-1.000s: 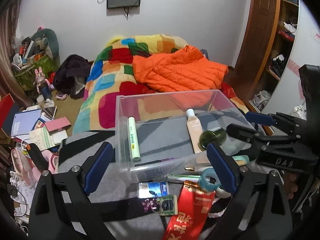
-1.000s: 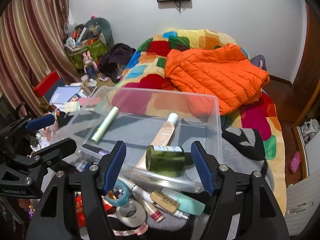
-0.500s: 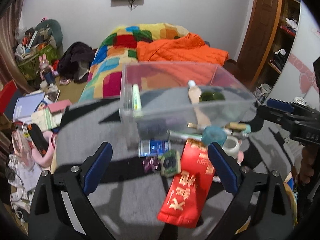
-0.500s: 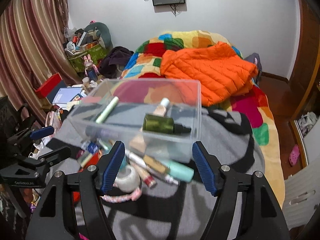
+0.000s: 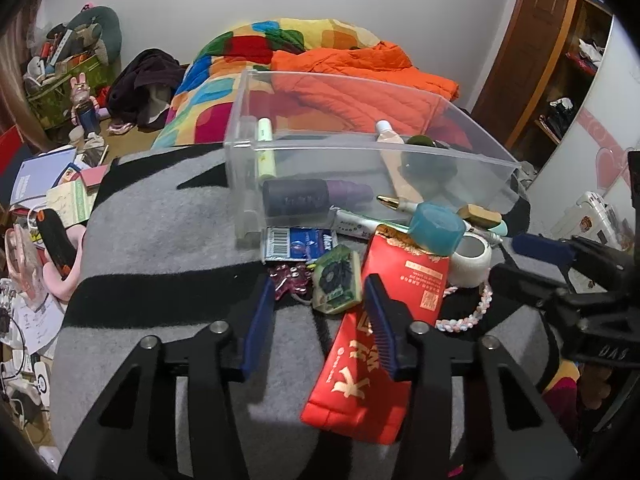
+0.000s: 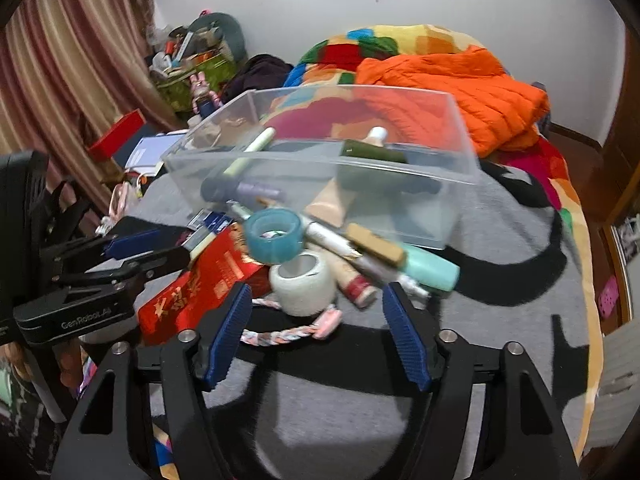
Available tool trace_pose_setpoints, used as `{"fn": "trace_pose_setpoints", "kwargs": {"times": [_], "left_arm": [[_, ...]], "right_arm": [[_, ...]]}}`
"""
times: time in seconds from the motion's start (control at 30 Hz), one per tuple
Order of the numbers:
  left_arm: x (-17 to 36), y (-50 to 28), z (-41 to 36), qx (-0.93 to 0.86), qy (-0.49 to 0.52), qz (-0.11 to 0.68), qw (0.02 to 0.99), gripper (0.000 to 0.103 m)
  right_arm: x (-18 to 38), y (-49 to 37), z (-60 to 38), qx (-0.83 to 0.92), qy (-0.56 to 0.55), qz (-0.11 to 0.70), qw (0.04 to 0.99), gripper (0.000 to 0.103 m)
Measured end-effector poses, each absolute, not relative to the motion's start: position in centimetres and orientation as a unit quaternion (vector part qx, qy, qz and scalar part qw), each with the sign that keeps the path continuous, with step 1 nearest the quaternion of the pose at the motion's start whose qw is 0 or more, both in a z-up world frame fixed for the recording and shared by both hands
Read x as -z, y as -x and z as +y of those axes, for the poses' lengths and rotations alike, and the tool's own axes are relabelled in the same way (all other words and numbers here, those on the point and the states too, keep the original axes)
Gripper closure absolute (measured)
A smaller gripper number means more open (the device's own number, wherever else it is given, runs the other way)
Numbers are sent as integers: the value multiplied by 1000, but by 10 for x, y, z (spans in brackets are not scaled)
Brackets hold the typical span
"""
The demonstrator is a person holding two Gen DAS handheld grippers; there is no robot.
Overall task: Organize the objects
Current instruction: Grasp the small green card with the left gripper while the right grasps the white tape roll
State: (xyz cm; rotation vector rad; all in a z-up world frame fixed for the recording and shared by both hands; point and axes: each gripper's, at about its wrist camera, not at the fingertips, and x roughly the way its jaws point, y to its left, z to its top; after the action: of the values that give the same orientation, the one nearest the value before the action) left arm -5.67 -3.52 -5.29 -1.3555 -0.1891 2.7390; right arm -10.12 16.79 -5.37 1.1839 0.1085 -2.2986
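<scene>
My left gripper [image 5: 320,316] hangs low over the grey blanket [image 5: 160,240], its jaws closing. A small green packet with a dark flower [image 5: 336,284] lies between the tips, and the pads are not touching it. A red pouch [image 5: 384,320] lies under the right pad. My right gripper [image 6: 316,320] is also closing, with a white tape roll [image 6: 302,288] between its tips and gaps on both sides. A teal tape roll [image 6: 274,236] leans behind it. The clear box [image 5: 248,168] holds a green tube [image 5: 266,152], a beige bottle [image 5: 390,152] and a dark green bottle [image 5: 428,160].
Pens, a mint tube [image 6: 430,266], a braided cord [image 6: 288,334], a blue packet [image 5: 300,242] and a pink clip [image 5: 290,280] crowd the box's front. An orange jacket [image 6: 460,84] lies on the bed behind. Clutter covers the floor at left [image 5: 48,184].
Both grippers have sunk toward the pile in front of the box. The left jaws have narrowed sharply around the green packet. The right jaws have narrowed a little around the white roll.
</scene>
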Motion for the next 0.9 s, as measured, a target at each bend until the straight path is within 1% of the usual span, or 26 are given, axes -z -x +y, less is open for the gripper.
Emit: {"fn": "trace_pose_setpoints", "kwargs": {"times": [0.1, 0.17, 0.27, 0.3, 0.33, 0.37, 0.4, 0.67, 0.9], "left_arm": [[54, 62, -33, -894, 443, -55, 42, 62], [58, 66, -31, -891, 448, -55, 47, 65], [60, 69, -32, -891, 446, -63, 53, 66], [60, 69, -33, -891, 445, -68, 56, 67], [61, 70, -34, -890, 445, -74, 61, 71], [62, 70, -35, -889, 445, -80, 67, 76], [62, 69, -36, -888, 445, -86, 72, 78], [54, 53, -37, -896, 434, -73, 64, 87], [41, 40, -43, -901, 423, -81, 58, 87]], "right_arm": [[58, 103, 161, 852, -443, 48, 276, 50], [60, 105, 158, 850, -445, 51, 276, 51], [64, 107, 155, 849, -448, 56, 277, 52], [65, 107, 155, 847, -449, 56, 278, 56], [67, 108, 154, 845, -452, 58, 279, 59], [69, 108, 153, 843, -455, 60, 279, 66], [70, 107, 153, 845, -455, 62, 275, 69], [57, 101, 163, 855, -439, 46, 273, 70], [39, 94, 175, 866, -422, 29, 268, 70]]}}
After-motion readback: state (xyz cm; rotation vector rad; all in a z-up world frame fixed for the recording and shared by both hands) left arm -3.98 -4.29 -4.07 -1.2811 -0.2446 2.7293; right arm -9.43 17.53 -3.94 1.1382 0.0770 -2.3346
